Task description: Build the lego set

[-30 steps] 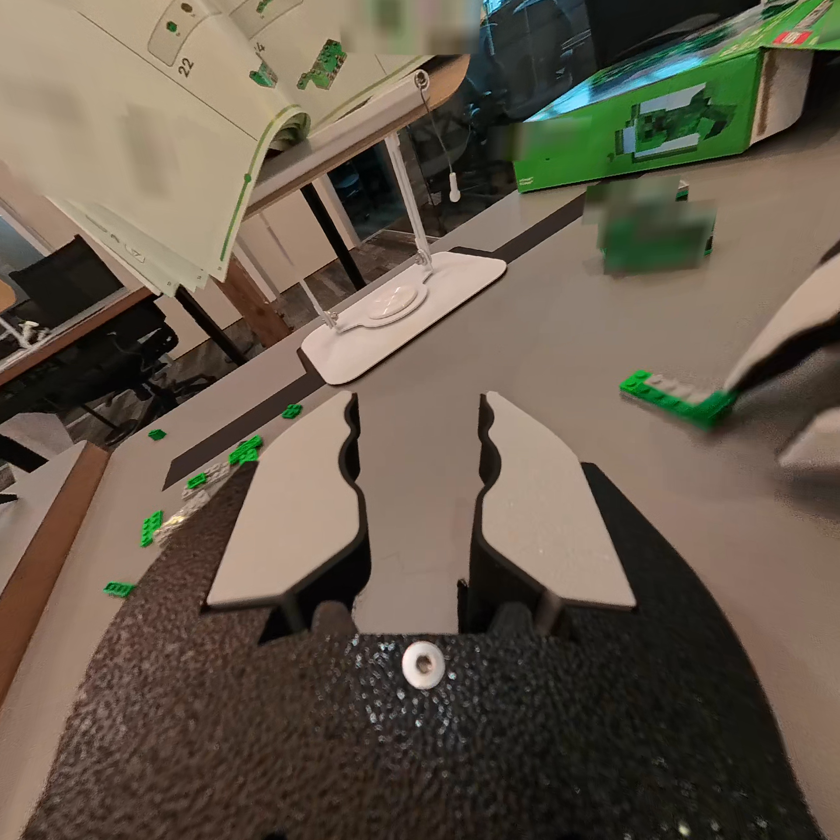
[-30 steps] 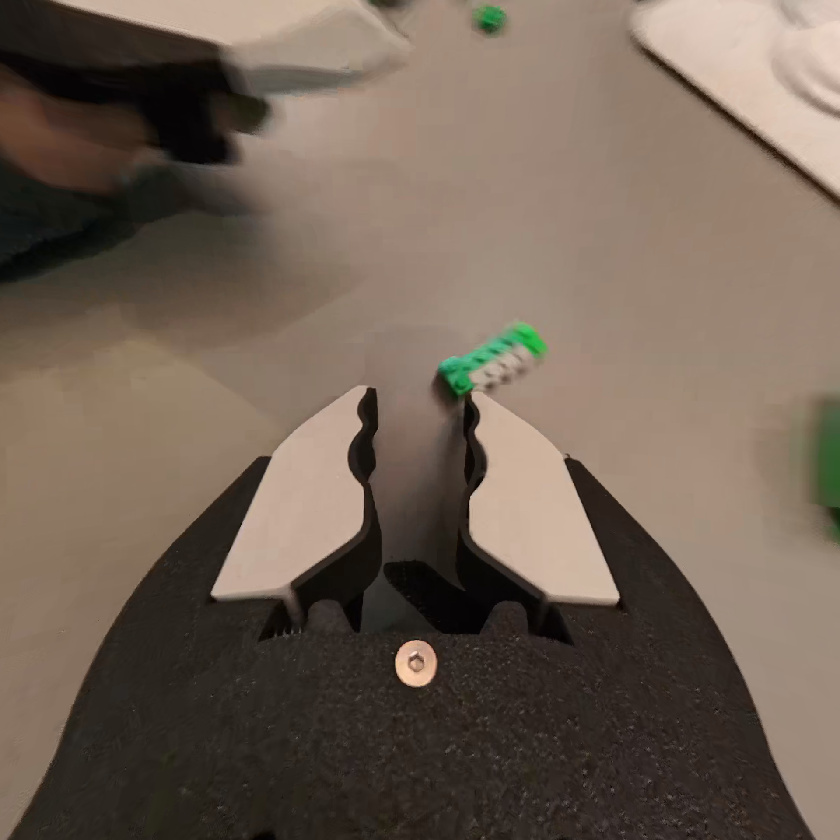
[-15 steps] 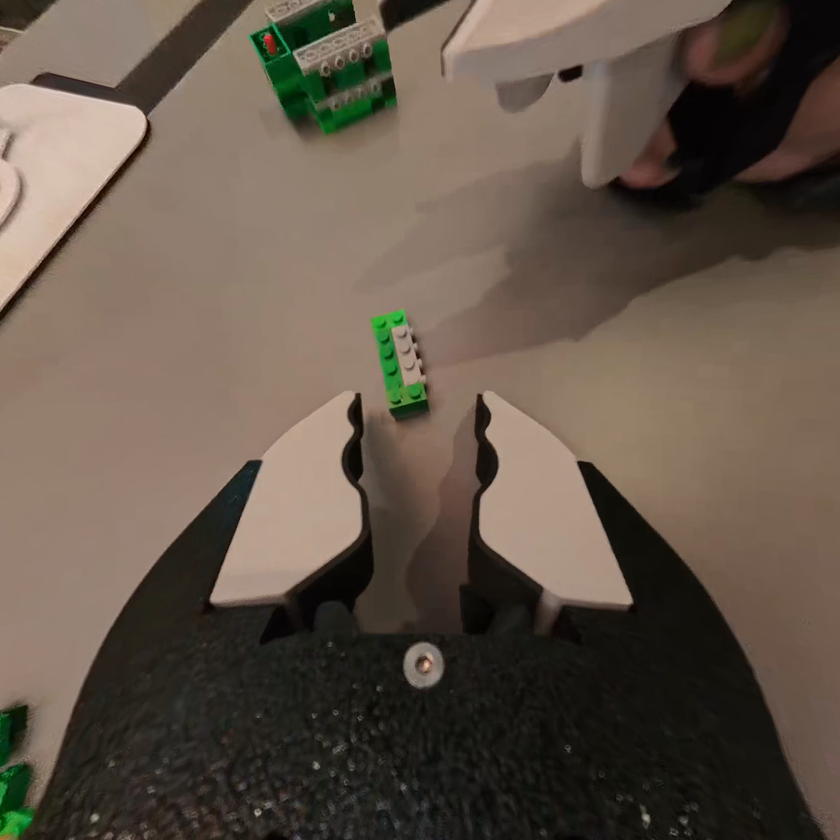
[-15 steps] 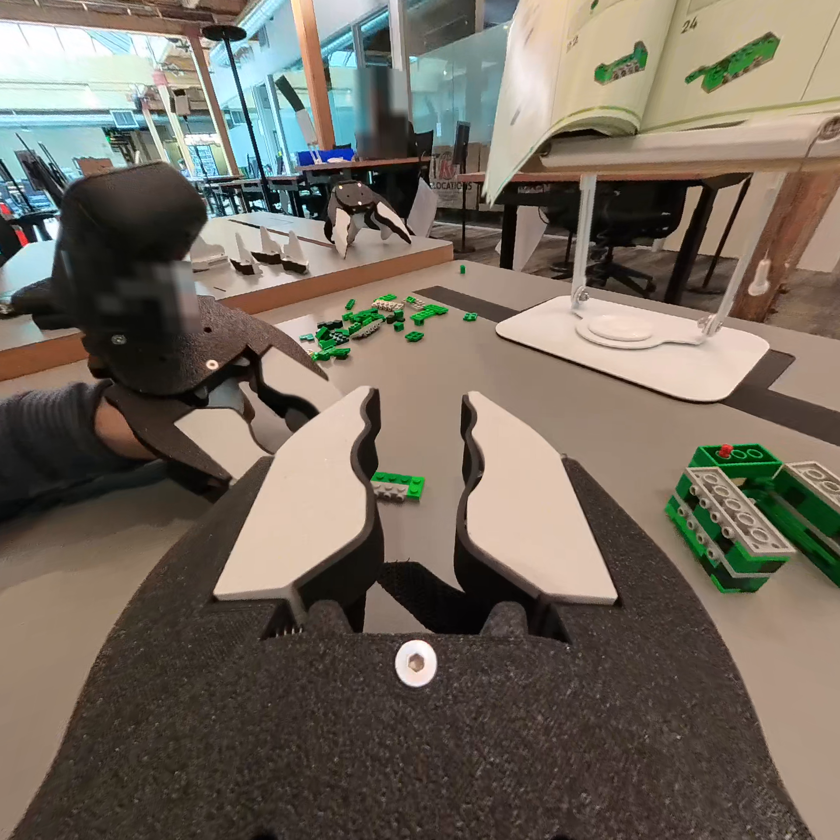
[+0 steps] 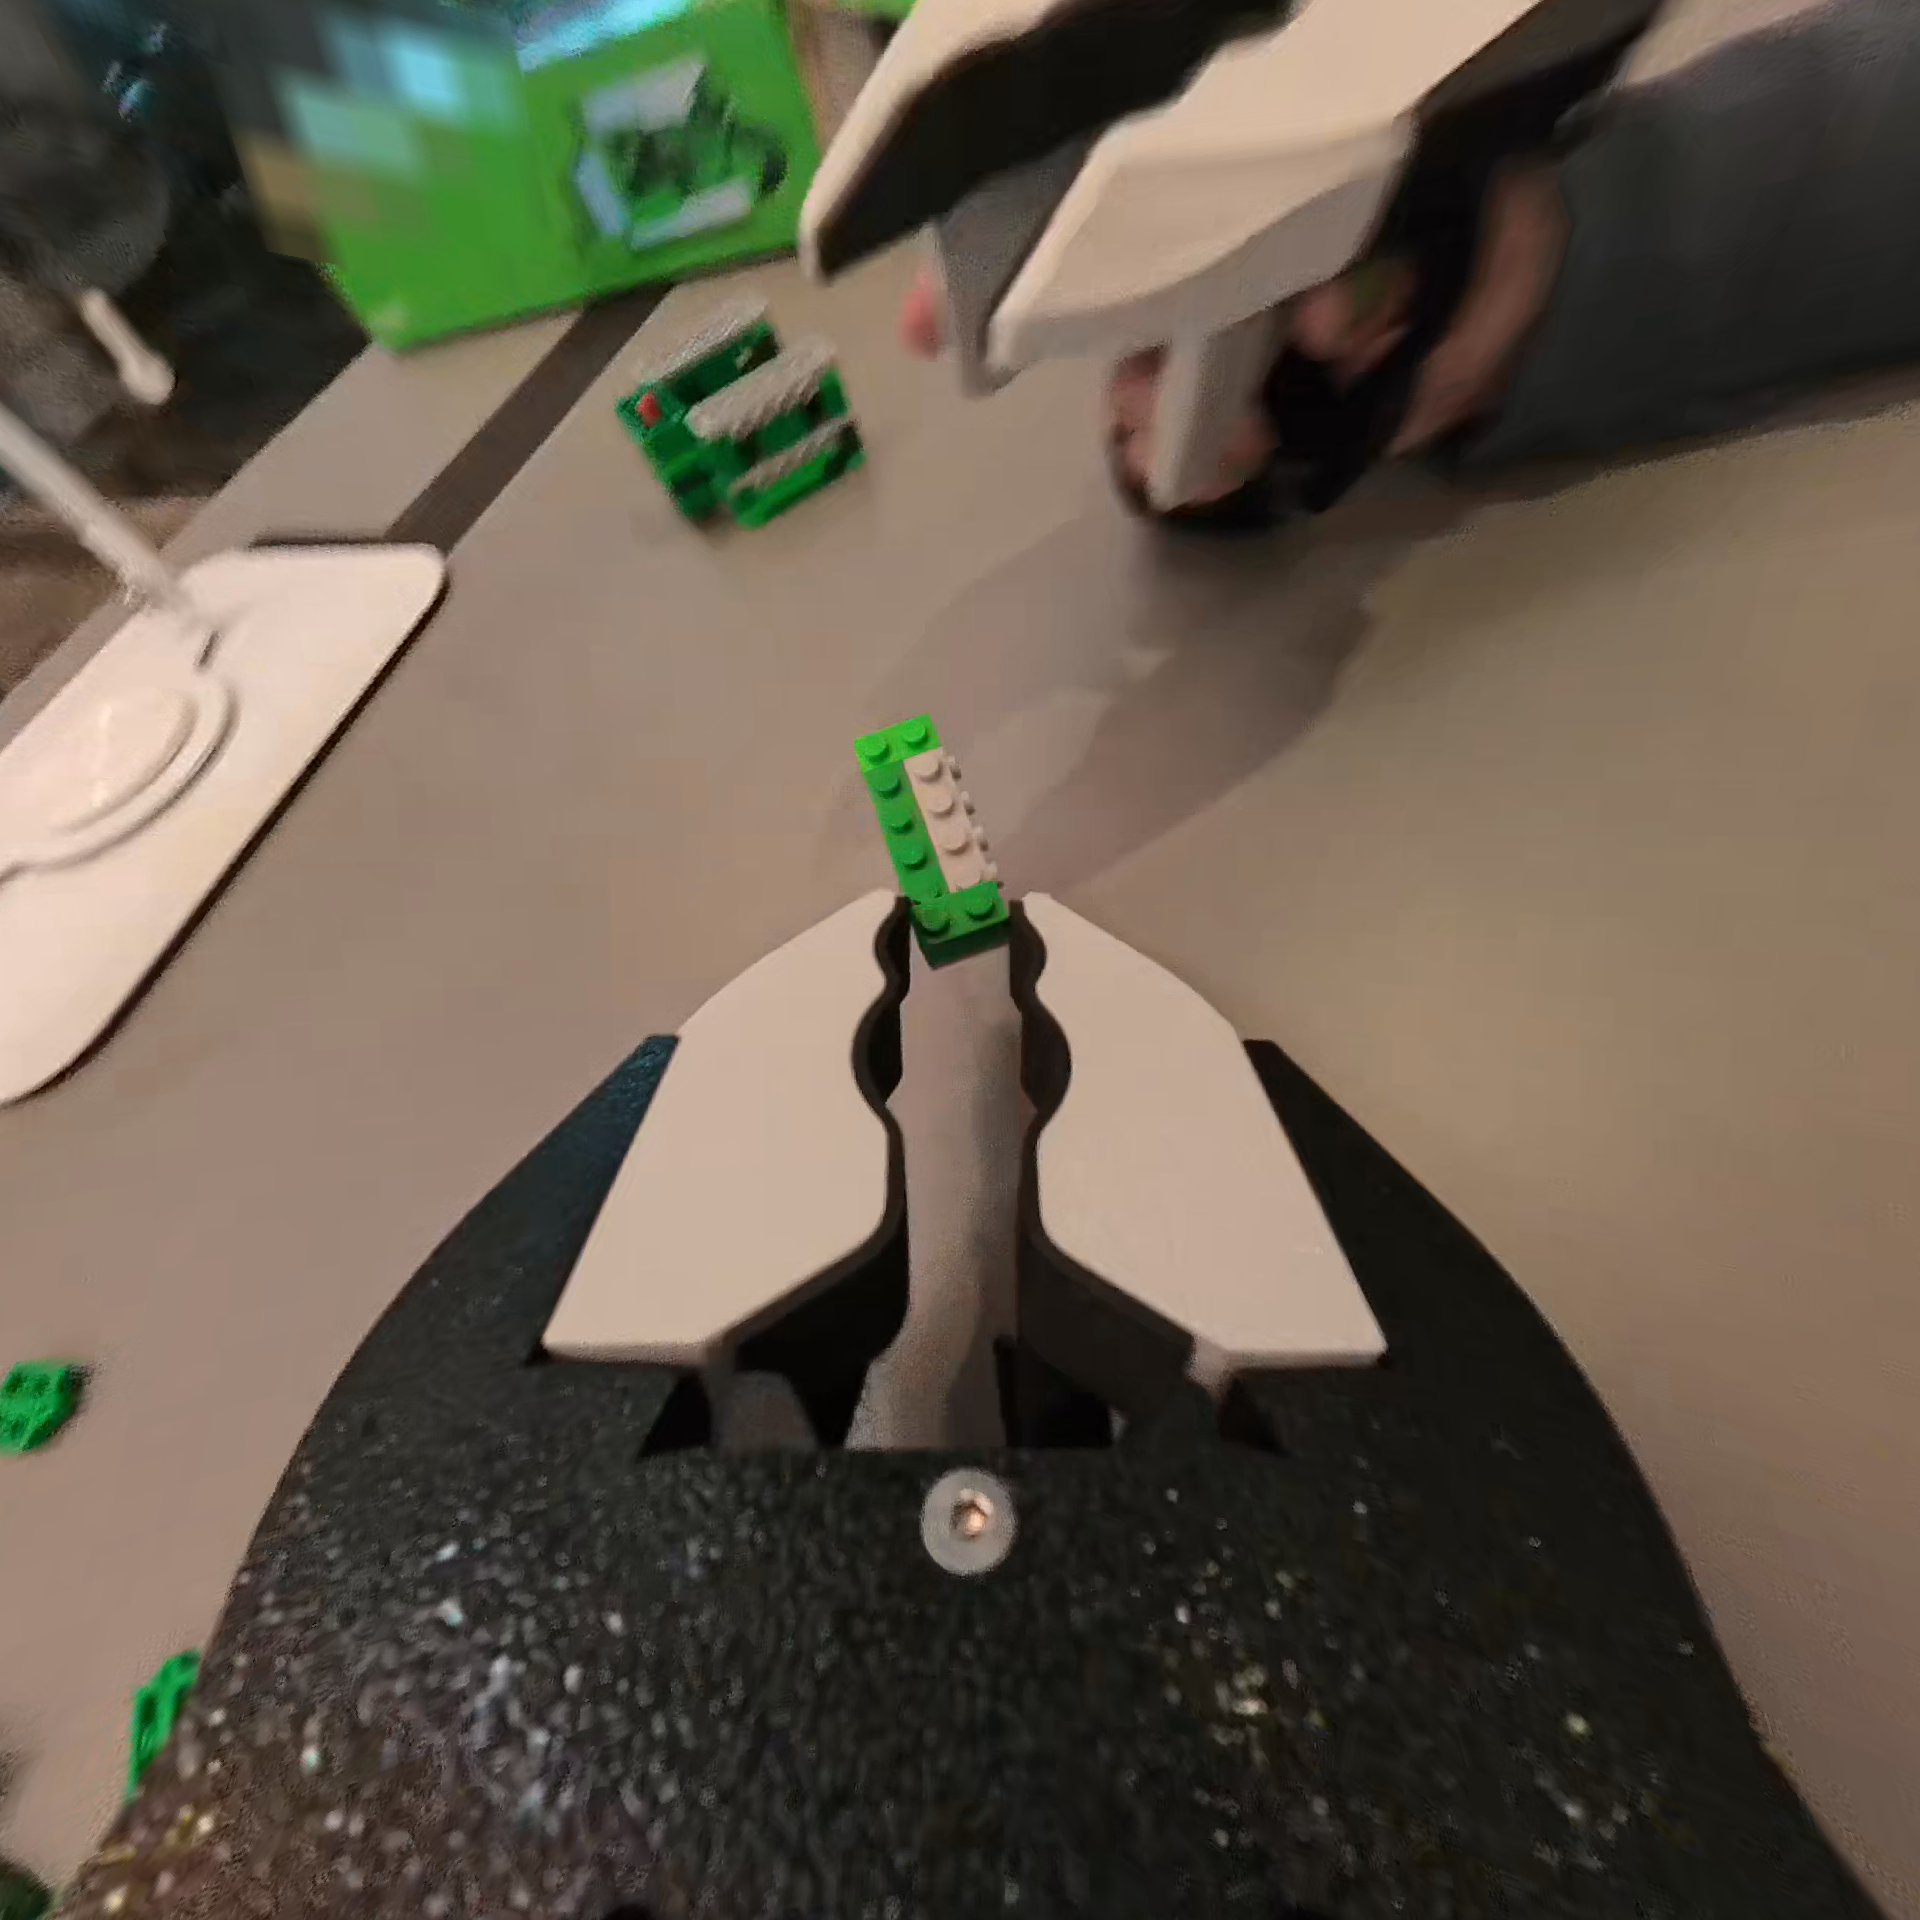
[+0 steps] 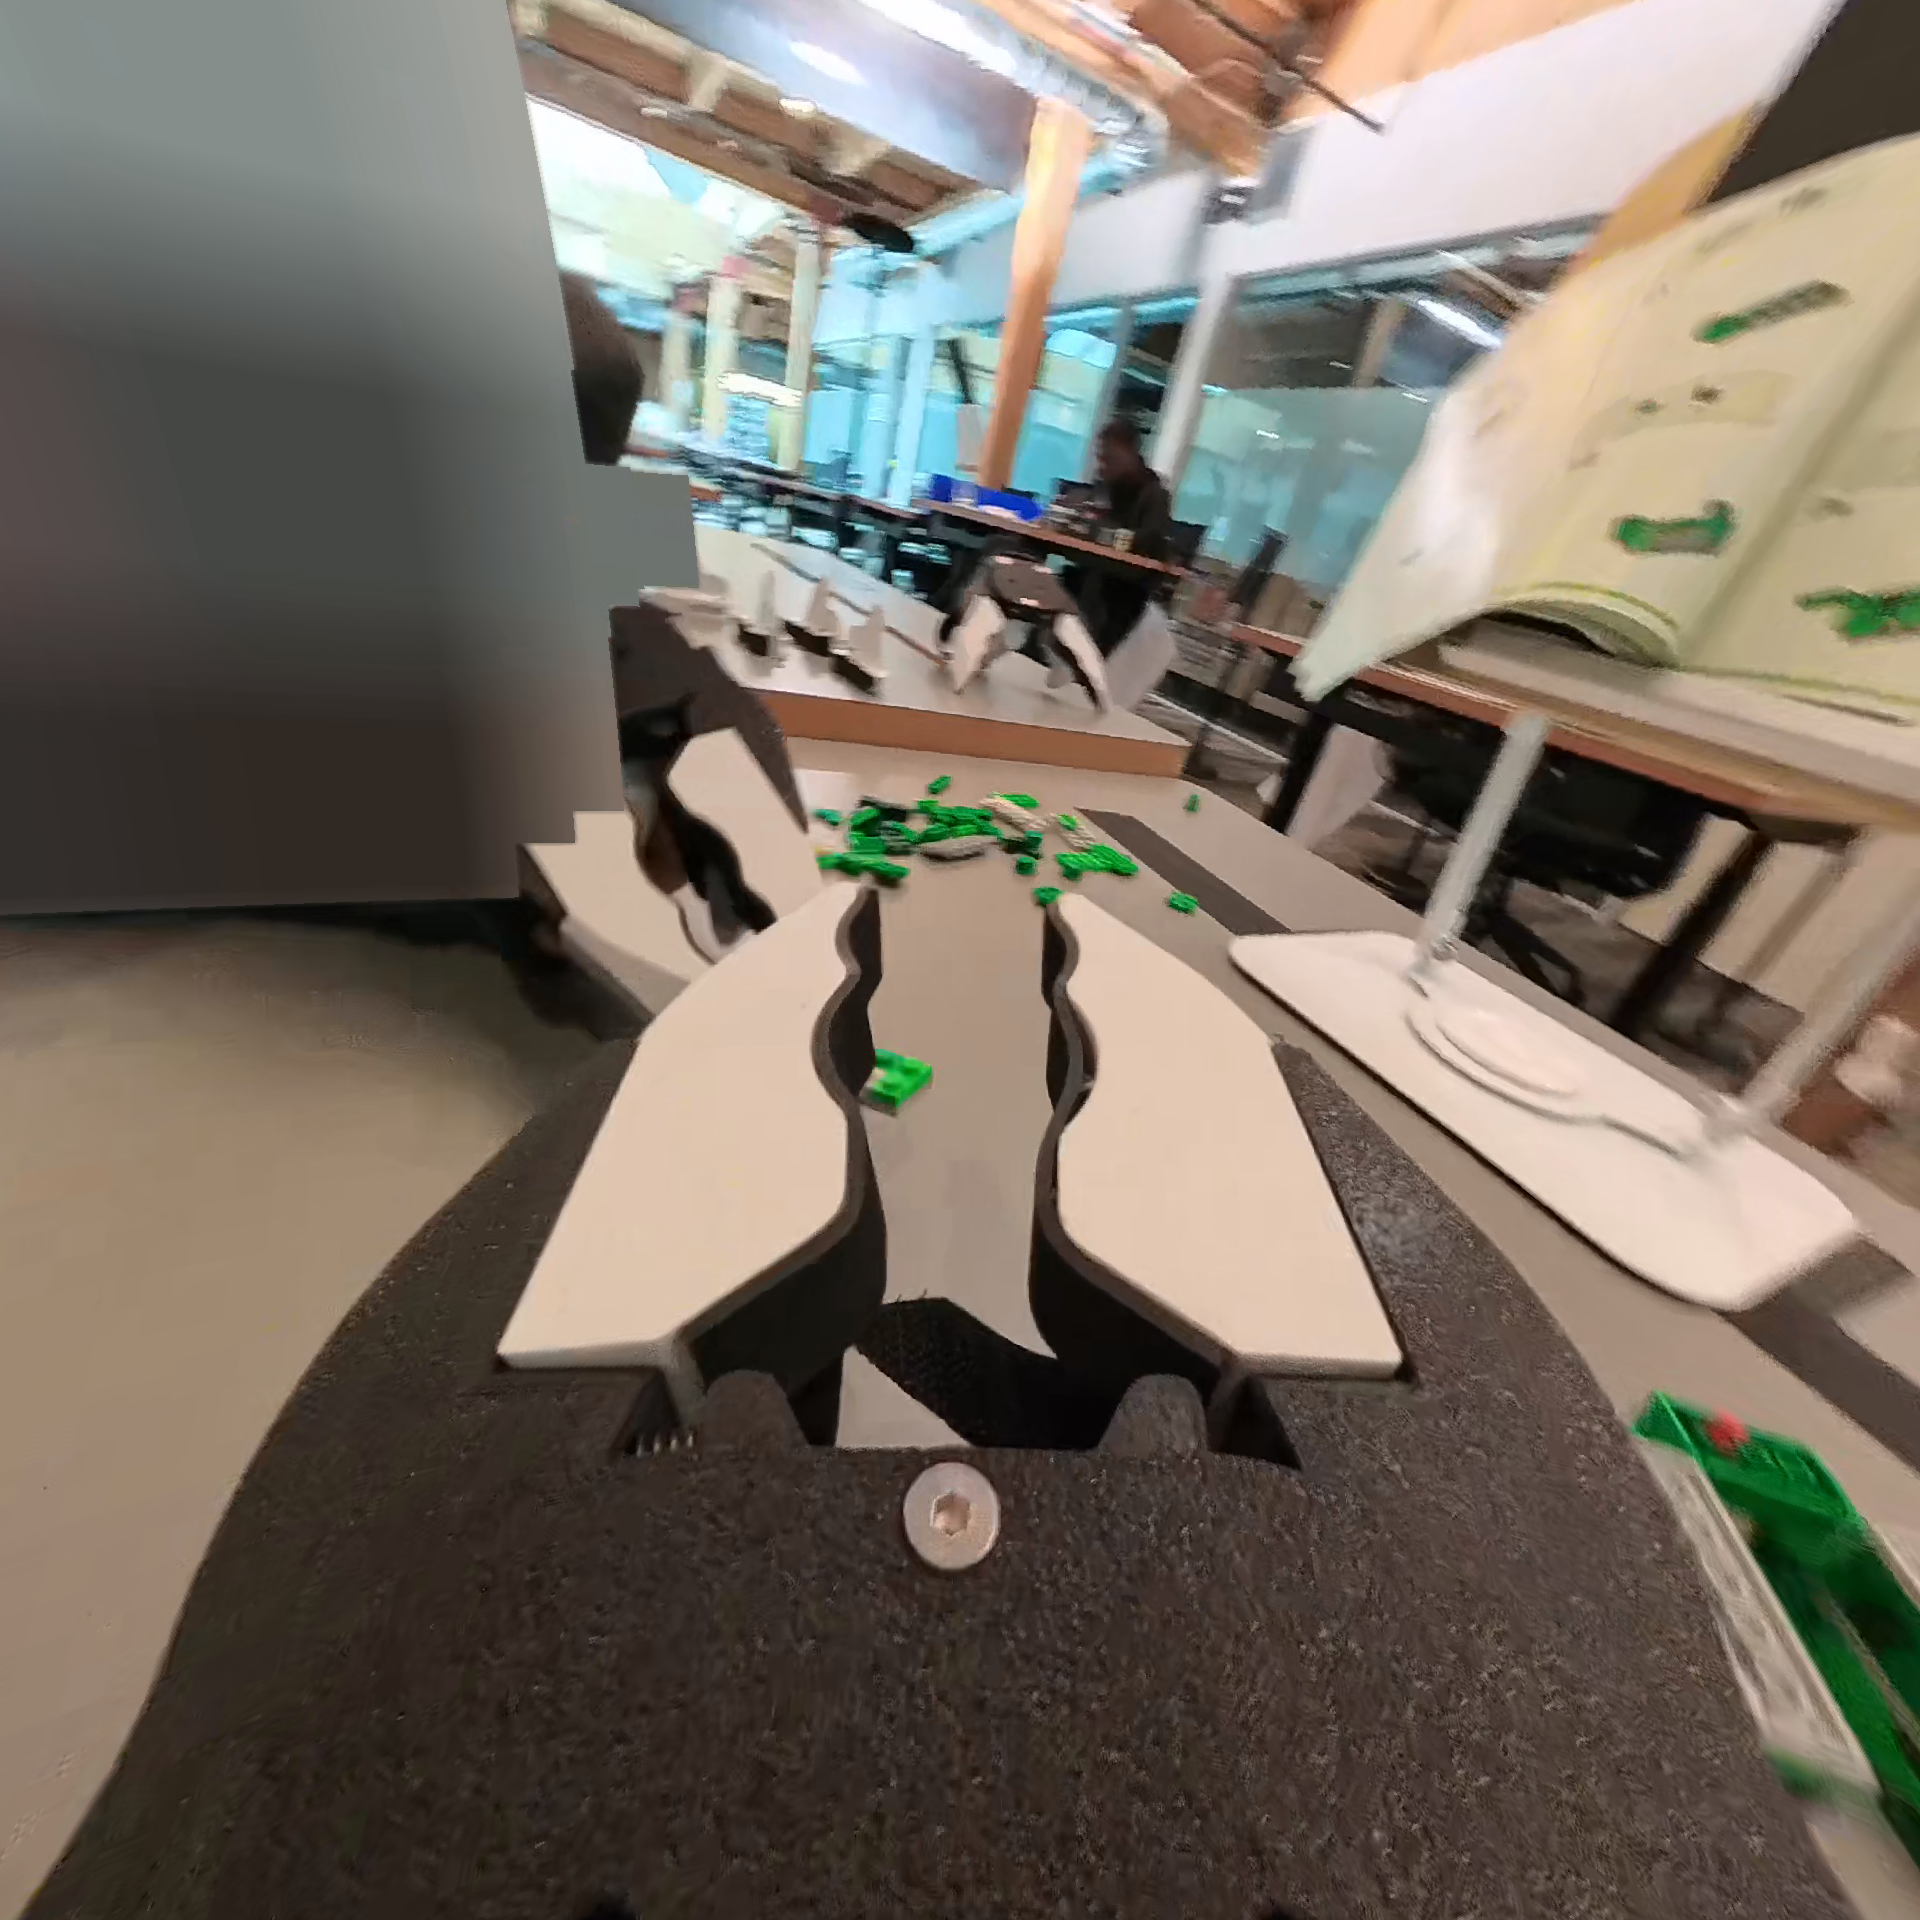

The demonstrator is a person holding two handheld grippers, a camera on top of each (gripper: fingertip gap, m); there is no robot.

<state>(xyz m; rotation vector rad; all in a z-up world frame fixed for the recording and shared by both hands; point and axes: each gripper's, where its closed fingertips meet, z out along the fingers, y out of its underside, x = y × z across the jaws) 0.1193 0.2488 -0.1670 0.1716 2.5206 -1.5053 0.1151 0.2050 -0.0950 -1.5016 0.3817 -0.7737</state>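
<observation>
My left gripper is shut on the near end of a small green and grey plate assembly, which points away from me over the grey table. My right gripper is open and empty; it also shows in the left wrist view, held by a hand above the table at the top right. In the right wrist view a green end of the assembly shows through the gap between the right fingers, with the left gripper behind it. The partly built green model stands farther back and shows blurred in the right wrist view.
A white book stand base lies at the left, also seen in the right wrist view, with the open instruction booklet on it. A green box stands at the back. A pile of loose pieces lies far off; loose green bits lie nearby. Across from one pair of fingers to the other is roughly 9 centimeters. My right tips are roughly 15 centimeters from the partly built green model.
My left gripper moved onto the green and grey assembly and closed on its near end. The right gripper stayed open and tilted up, away from the table surface.
</observation>
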